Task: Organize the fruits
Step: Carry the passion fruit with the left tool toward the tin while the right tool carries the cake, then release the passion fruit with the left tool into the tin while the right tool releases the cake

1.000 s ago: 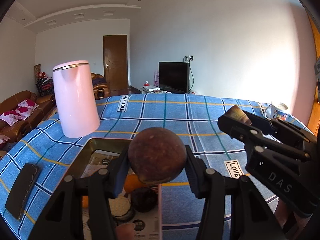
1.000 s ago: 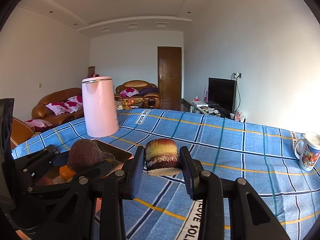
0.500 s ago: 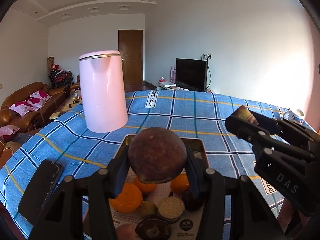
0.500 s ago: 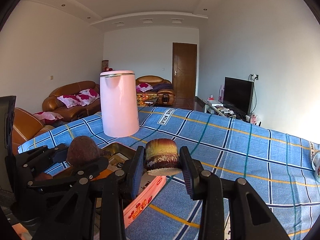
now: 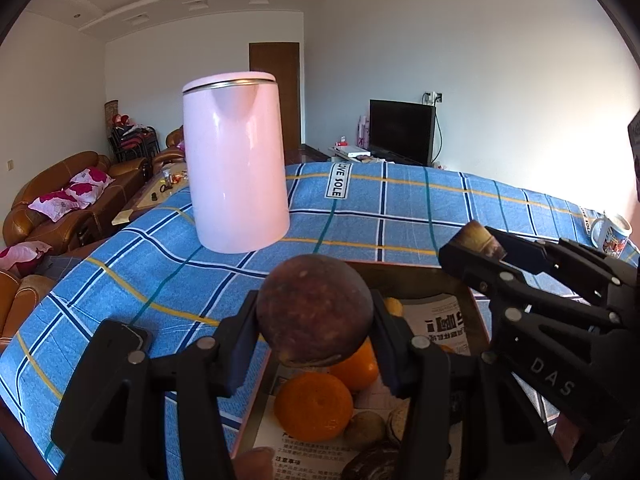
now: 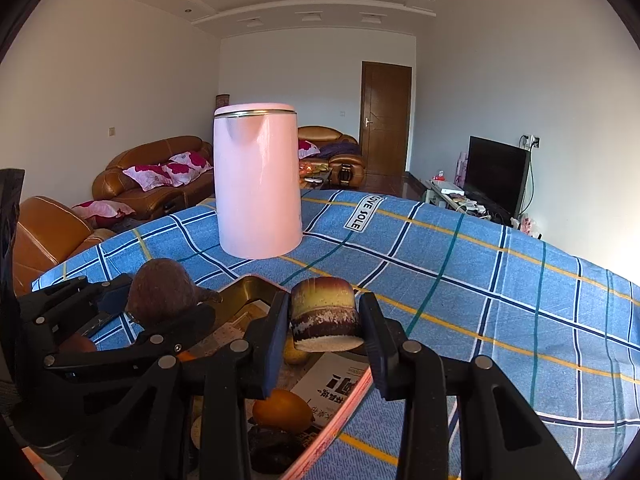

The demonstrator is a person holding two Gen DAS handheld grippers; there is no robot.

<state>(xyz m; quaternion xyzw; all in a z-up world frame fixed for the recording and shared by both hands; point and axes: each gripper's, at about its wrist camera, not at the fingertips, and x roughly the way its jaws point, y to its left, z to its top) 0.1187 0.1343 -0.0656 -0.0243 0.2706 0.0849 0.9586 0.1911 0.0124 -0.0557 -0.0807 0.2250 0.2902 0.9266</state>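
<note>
Firmly pinched between the left tongs (image 5: 316, 316), a round brown fruit (image 5: 314, 308) shows a dull, mottled, slightly rough skin; it hangs above the tin tray (image 5: 400, 270). The right tongs (image 6: 323, 320) are clamped on a cut fruit piece (image 6: 322, 318), a short cylinder banded yellow over dark purple, with a pale, grainy cut face underneath. Below both, the brass-coloured metal tray, lined with printed paper, holds glossy, dimpled oranges (image 5: 314, 406) and some darker, wrinkled fruits (image 5: 372, 464). Around it lies a woven blue plaid cloth (image 6: 460, 280) over the tabletop. Beyond the tray stands a smooth pink kettle (image 5: 236, 164), tapered and matte, with a metal rim.
</note>
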